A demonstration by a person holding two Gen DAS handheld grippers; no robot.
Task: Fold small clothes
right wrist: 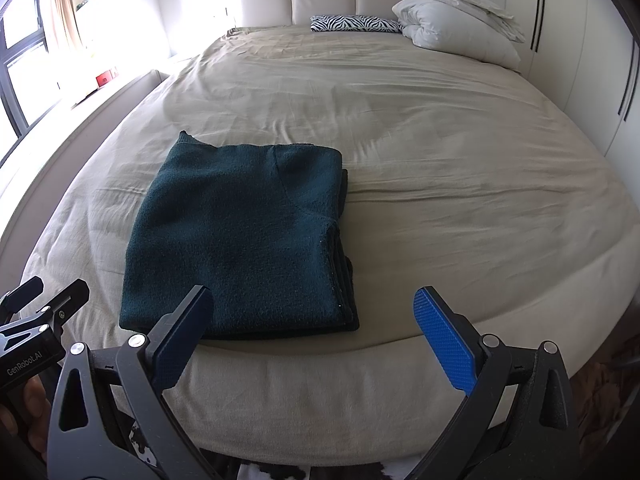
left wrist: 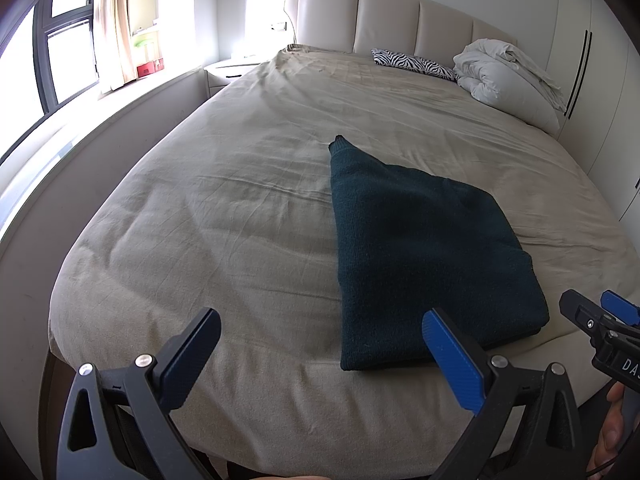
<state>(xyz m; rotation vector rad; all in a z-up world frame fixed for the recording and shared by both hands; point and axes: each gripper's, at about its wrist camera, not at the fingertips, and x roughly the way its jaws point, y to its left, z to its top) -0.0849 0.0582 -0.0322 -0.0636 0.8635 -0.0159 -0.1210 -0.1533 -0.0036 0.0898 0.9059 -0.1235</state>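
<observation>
A dark teal fleece garment (right wrist: 240, 236) is seen folded into a thick rectangle on the beige bedsheet (right wrist: 440, 152), near the bed's near edge, with one corner sticking out at its far left. The left gripper (left wrist: 320, 356) is held wide open with nothing between its jaws, short of the garment's near edge. The right gripper (right wrist: 316, 332) is likewise spread wide and grips nothing. At the far end, a zebra-print pillow (right wrist: 354, 23) and a bundled white duvet (right wrist: 452, 26) are set against the padded headboard (left wrist: 384, 20).
</observation>
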